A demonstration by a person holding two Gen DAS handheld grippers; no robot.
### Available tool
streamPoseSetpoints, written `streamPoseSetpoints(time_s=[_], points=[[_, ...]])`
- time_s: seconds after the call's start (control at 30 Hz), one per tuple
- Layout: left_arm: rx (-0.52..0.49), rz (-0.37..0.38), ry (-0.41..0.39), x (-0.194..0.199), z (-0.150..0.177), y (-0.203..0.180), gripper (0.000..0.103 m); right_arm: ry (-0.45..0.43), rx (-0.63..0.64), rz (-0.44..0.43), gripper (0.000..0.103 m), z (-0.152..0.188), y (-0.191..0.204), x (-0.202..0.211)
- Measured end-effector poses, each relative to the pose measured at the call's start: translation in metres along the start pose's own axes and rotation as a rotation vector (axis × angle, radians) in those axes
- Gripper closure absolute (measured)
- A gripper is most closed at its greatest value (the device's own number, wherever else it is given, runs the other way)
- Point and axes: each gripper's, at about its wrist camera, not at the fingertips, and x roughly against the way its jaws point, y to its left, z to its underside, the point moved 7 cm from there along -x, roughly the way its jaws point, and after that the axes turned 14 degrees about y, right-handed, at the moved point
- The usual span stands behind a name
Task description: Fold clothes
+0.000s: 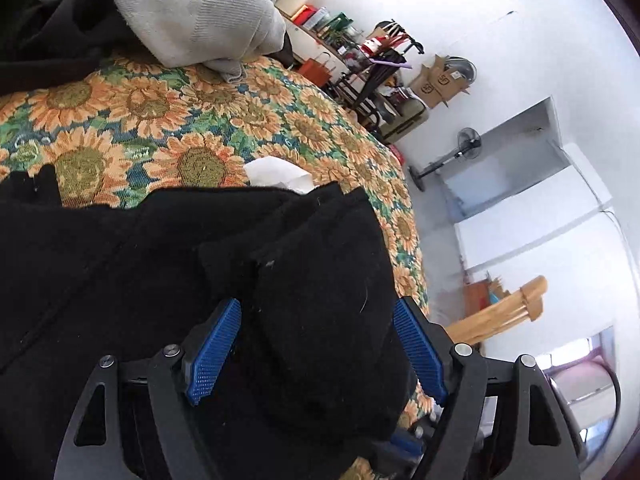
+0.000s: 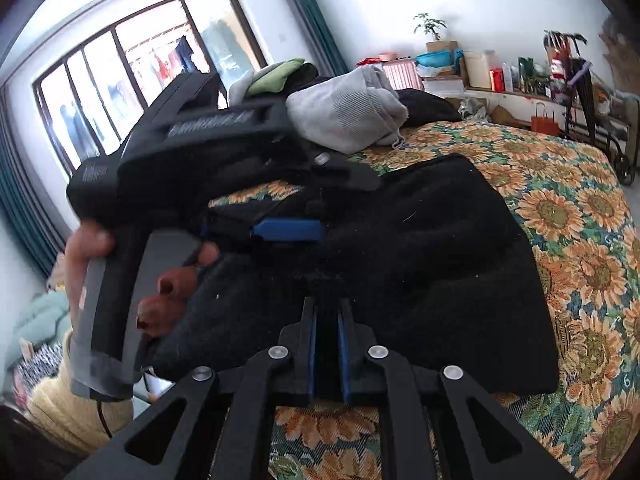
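A black fleece garment (image 1: 120, 260) lies on the sunflower bedspread (image 1: 160, 120). A bunched fold of it rises between the blue pads (image 1: 212, 352) of my left gripper (image 1: 318, 312), which stand wide apart and do not squeeze it. From the right wrist, the same garment (image 2: 440, 260) spreads across the bed (image 2: 580, 220). My right gripper (image 2: 326, 304) is at its near edge, pads nearly together with black fabric filling the narrow gap. A hand (image 2: 88, 248) holds the left gripper, whose blue pad (image 2: 288, 230) rests over the garment.
A grey-white knit garment (image 1: 200, 12) (image 2: 348, 116) and other clothes are heaped at the bed's far side. A white scrap (image 1: 280, 172) lies beyond the black garment. Cluttered shelves (image 2: 520, 84), a fan (image 1: 460, 152) and a wooden chair (image 1: 500, 312) stand past the bed's edge.
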Motion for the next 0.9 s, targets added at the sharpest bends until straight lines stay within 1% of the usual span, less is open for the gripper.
streamPoseSetpoints(time_s=[0.03, 0.07, 0.1, 0.13, 0.17, 0.2, 0.23, 0.27, 0.3, 0.33, 0.37, 0.4, 0.43, 0.47, 0.5, 0.53, 0.57, 0.6, 0.7, 0.73, 0.87, 0.9], points=[[-0.025, -0.018, -0.027, 0.003, -0.002, -0.001, 0.024, 0.002, 0.031, 0.029, 0.075, 0.001, 0.006, 0.000], [-0.050, -0.050, -0.057, 0.004, -0.004, -0.004, 0.024, 0.005, 0.062, 0.050, 0.068, 0.002, 0.011, 0.000], [-0.082, -0.086, -0.076, 0.003, -0.007, -0.006, 0.024, 0.004, 0.087, 0.049, 0.057, 0.002, 0.017, 0.002], [-0.106, -0.117, -0.088, 0.000, -0.010, -0.007, 0.024, -0.003, 0.101, 0.035, 0.055, 0.001, 0.021, 0.007], [-0.106, -0.130, -0.071, -0.005, -0.012, -0.004, 0.024, -0.013, 0.115, 0.012, 0.055, 0.000, 0.026, 0.014], [-0.106, -0.143, -0.054, -0.010, -0.015, -0.001, 0.024, -0.039, 0.121, -0.038, 0.055, -0.002, 0.028, 0.026], [-0.105, -0.148, -0.041, -0.013, -0.018, 0.002, 0.024, -0.079, 0.117, -0.096, 0.047, -0.006, 0.028, 0.041], [-0.104, -0.125, -0.044, -0.011, -0.019, 0.003, 0.024, -0.118, 0.108, -0.138, 0.043, -0.009, 0.025, 0.055], [-0.115, -0.095, -0.051, -0.006, -0.019, 0.002, 0.024, -0.148, 0.085, -0.123, 0.041, -0.012, 0.017, 0.066], [-0.130, -0.073, -0.063, 0.000, -0.018, 0.001, 0.024, -0.171, 0.052, -0.062, 0.042, -0.016, 0.005, 0.075], [-0.151, -0.068, -0.084, 0.008, -0.017, 0.000, 0.025, -0.190, 0.020, 0.013, 0.047, -0.019, -0.007, 0.082], [-0.176, -0.096, -0.114, 0.018, -0.015, -0.001, 0.026, -0.197, -0.005, 0.118, 0.058, -0.021, -0.021, 0.086], [-0.209, -0.166, -0.134, 0.025, -0.011, -0.001, 0.039, -0.194, -0.019, 0.217, 0.066, -0.024, -0.033, 0.087], [-0.245, -0.239, -0.149, 0.030, -0.007, -0.003, 0.051, -0.179, -0.034, 0.279, 0.070, -0.028, -0.044, 0.084], [-0.286, -0.303, -0.136, 0.030, -0.003, -0.004, 0.071, -0.152, -0.051, 0.320, 0.074, -0.032, -0.055, 0.077], [-0.315, -0.316, -0.095, 0.026, 0.002, -0.006, 0.086, -0.122, -0.064, 0.343, 0.079, -0.036, -0.065, 0.068], [-0.343, -0.328, -0.055, 0.021, 0.007, -0.007, 0.093, -0.083, -0.067, 0.323, 0.081, -0.041, -0.070, 0.056], [-0.365, -0.335, -0.017, 0.015, 0.012, -0.007, 0.098, -0.046, -0.065, 0.297, 0.084, -0.046, -0.072, 0.044], [-0.419, -0.376, 0.059, -0.002, 0.022, -0.009, 0.100, 0.059, -0.057, 0.218, 0.087, -0.053, -0.072, 0.008], [-0.416, -0.372, 0.078, -0.006, 0.023, -0.010, 0.100, 0.083, -0.055, 0.218, 0.087, -0.058, -0.072, -0.004], [-0.397, -0.381, 0.084, -0.015, 0.016, -0.006, 0.100, 0.133, -0.066, 0.283, 0.087, -0.066, -0.076, -0.036], [-0.398, -0.389, 0.072, -0.018, 0.010, -0.005, 0.100, 0.146, -0.072, 0.324, 0.090, -0.070, -0.082, -0.045]])
